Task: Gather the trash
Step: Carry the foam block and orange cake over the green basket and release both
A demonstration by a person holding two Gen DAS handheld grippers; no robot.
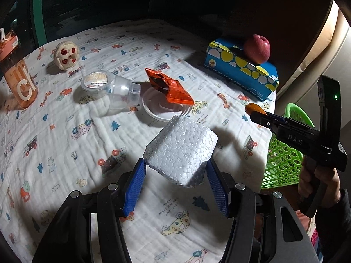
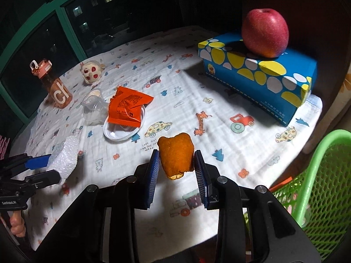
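White foam block [image 1: 182, 151]: held up above the counter [image 1: 65, 135], squeezed between the blue pads of the left gripper [image 1: 175, 175].
Orange peel [image 2: 176, 155]: pinched tight in the right gripper [image 2: 176, 166], up off the cloth.
Green basket [image 2: 324, 188]: at the right edge of the counter, near the right gripper.
Orange wrapper [image 2: 128, 107]: lies on a white lid [image 2: 118, 133].
Clear cup [image 1: 114, 92]: tipped on its side, just beside the lid.
Apple [image 2: 265, 32]: sits on the blue tissue box [image 2: 263, 76].
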